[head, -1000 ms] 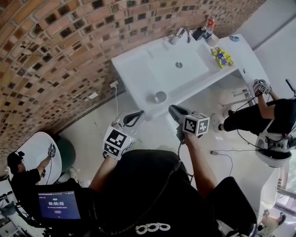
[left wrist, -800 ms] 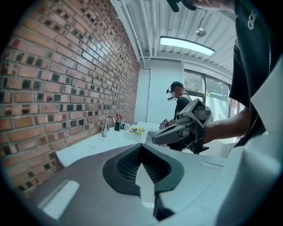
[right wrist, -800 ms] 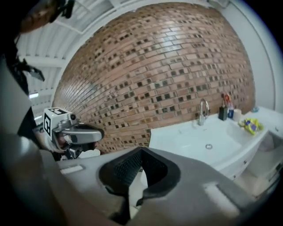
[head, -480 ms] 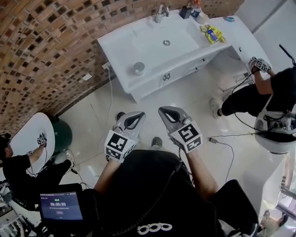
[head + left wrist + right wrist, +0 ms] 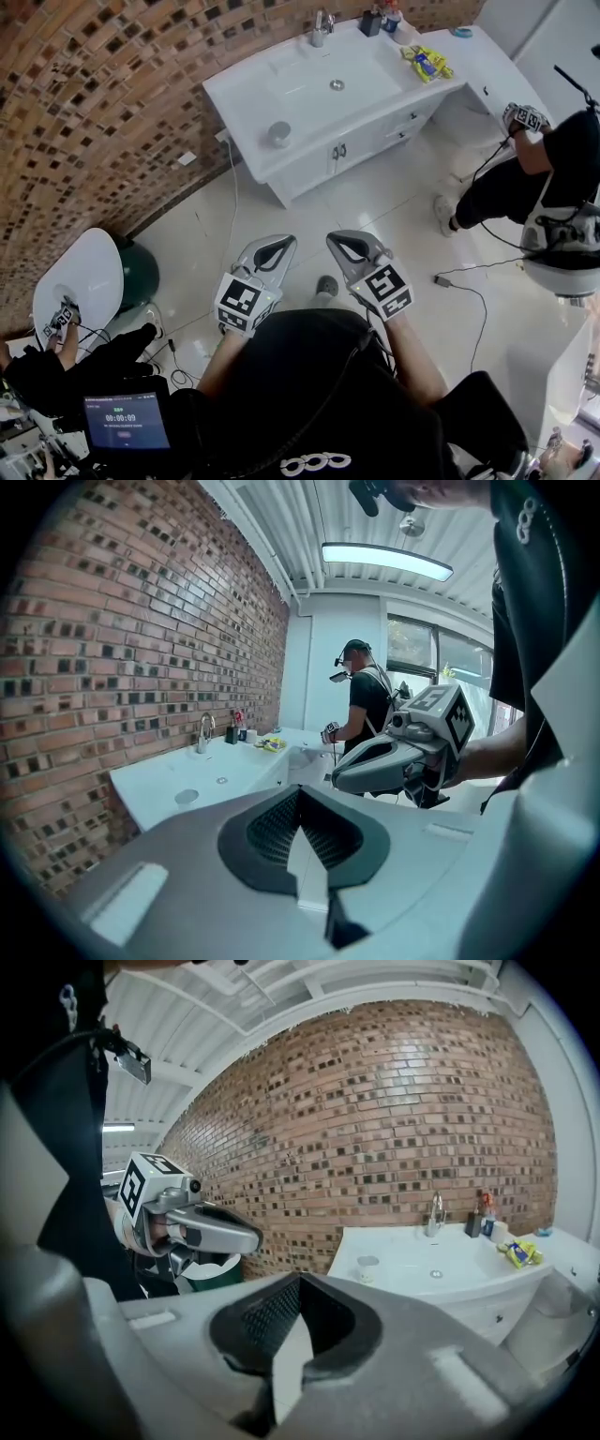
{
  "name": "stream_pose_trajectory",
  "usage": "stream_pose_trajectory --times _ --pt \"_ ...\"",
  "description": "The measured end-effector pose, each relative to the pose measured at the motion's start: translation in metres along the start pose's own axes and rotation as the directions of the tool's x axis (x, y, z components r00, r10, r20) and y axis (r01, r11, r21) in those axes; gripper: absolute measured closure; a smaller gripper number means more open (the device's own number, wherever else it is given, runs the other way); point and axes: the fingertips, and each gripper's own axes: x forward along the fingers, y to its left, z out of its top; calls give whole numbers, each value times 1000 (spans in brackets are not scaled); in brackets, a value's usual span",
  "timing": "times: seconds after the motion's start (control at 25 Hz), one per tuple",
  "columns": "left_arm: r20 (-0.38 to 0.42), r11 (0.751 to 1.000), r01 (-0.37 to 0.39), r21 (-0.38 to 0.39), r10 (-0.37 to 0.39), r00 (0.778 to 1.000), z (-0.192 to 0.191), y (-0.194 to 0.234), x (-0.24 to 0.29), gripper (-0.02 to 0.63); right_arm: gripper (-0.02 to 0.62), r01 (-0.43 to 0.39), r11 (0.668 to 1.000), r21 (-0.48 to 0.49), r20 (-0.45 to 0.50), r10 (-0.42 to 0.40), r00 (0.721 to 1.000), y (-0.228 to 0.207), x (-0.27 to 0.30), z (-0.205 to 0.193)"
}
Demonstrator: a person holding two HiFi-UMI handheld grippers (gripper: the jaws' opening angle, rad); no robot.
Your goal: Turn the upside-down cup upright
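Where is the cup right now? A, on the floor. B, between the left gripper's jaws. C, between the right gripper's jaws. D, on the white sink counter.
D: the cup stands on the sink counter beside the basin, while the left gripper and right gripper are both shut, empty and well away from it.

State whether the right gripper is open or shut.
Shut: the right gripper shows its tips meeting in the right gripper view, with nothing between them.
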Motion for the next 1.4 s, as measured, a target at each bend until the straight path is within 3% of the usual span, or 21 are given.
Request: stream_pose_trajectory --times 0.84,1.4 --pt "68 999 13 -46 -10 998 -8 61 -54 591 603 -16 994 -105 -47 11 999 74 78 41" --pt "75 998 36 -52 -32 997 -12 62 -59 591 603 5 994 -111 -70 -13 997 75 80 37"
